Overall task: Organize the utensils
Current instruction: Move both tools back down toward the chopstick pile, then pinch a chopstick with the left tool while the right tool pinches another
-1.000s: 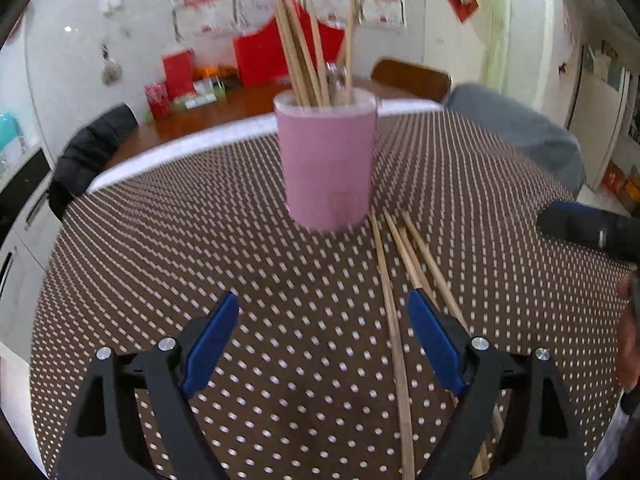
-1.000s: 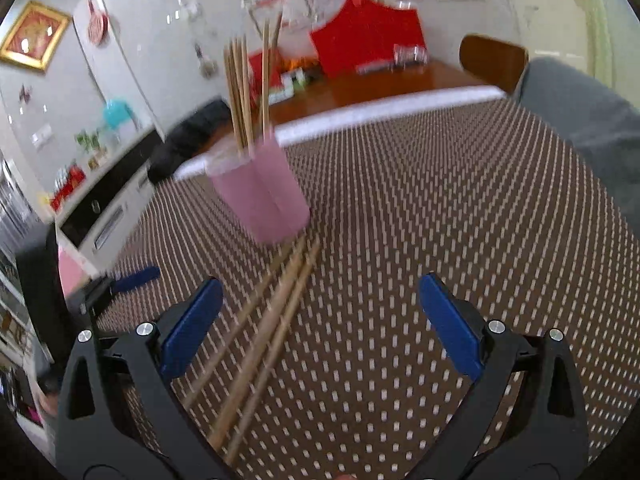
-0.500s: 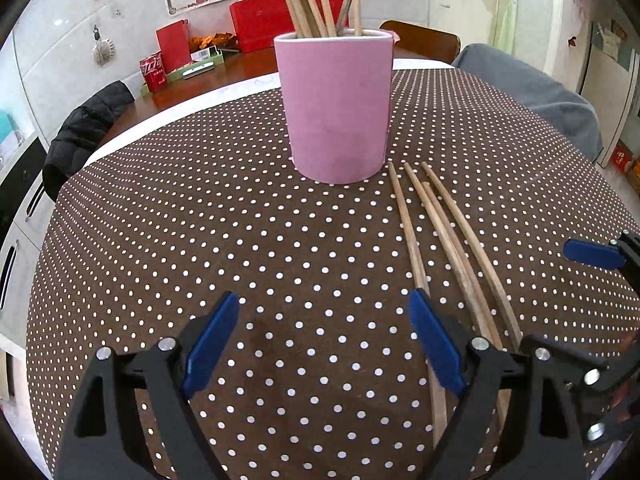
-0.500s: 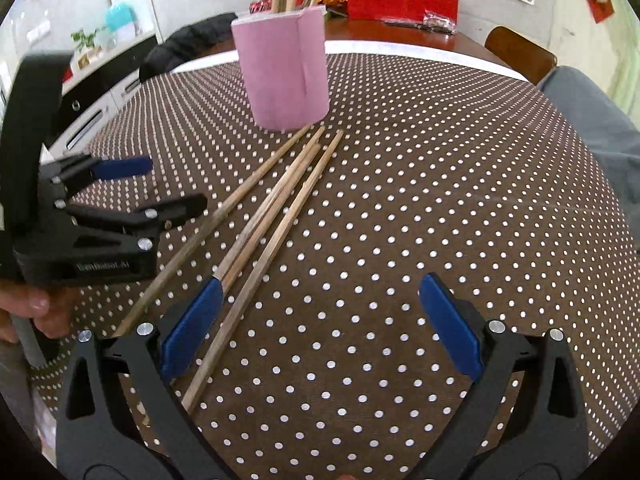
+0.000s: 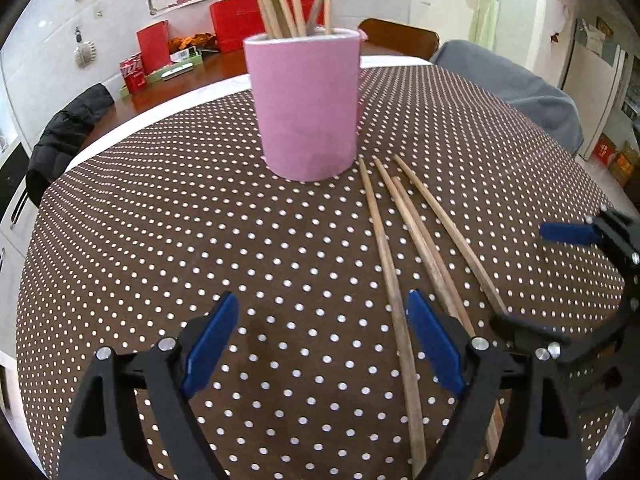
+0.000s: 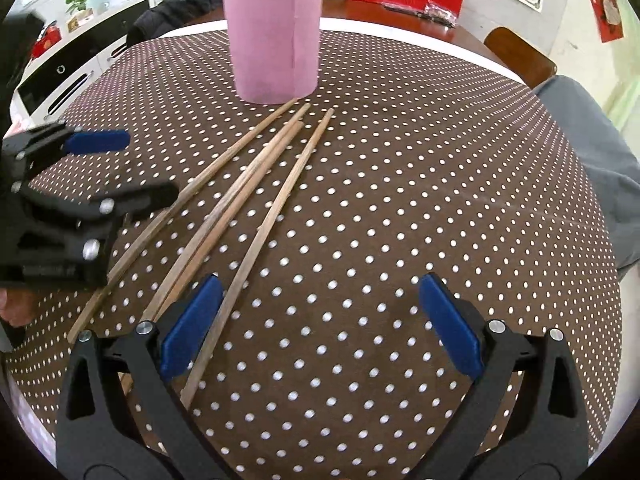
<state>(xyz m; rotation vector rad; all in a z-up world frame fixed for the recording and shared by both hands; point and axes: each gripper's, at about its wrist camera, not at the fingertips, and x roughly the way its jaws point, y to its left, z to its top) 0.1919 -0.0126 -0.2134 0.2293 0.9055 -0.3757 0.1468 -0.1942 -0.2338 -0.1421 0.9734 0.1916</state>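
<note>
At the top centre of both wrist views stands your pink cup (image 5: 306, 104), upright on the brown dotted tablecloth (image 5: 160, 240) with several chopsticks poking out of its rim. Below it, four loose chopsticks (image 6: 256, 172) lie fanned on the cloth — their far tips near the cup's base, their near ends running down toward your tools. Your left gripper (image 5: 320, 344) is spread wide and holds nothing; one chopstick passes just inside its right pad. Your right gripper (image 6: 320, 320) is also wide and empty — the rightmost chopstick runs just inside its left pad.
</note>
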